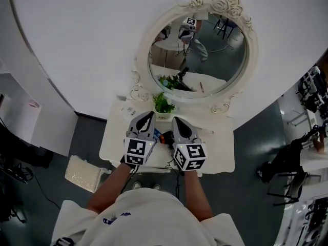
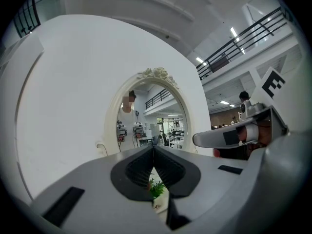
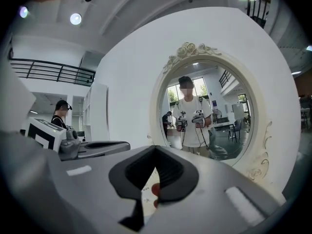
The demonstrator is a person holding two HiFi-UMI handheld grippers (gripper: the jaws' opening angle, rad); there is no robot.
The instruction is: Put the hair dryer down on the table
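A small dark thing with red and blue parts, apparently the hair dryer, lies on the white table between my two grippers. It is mostly hidden by them. A bit of red from the hair dryer shows below the right gripper's pads, and a red and dark patch shows under the right gripper in the left gripper view. My left gripper is shut with nothing in it. My right gripper is also shut and empty. Both point level at the mirror, side by side.
An oval mirror in an ornate white frame hangs on the curved white wall behind the table. A small potted plant stands at the table's back edge, just beyond the fingertips. A pale padded thing lies on the floor at the left.
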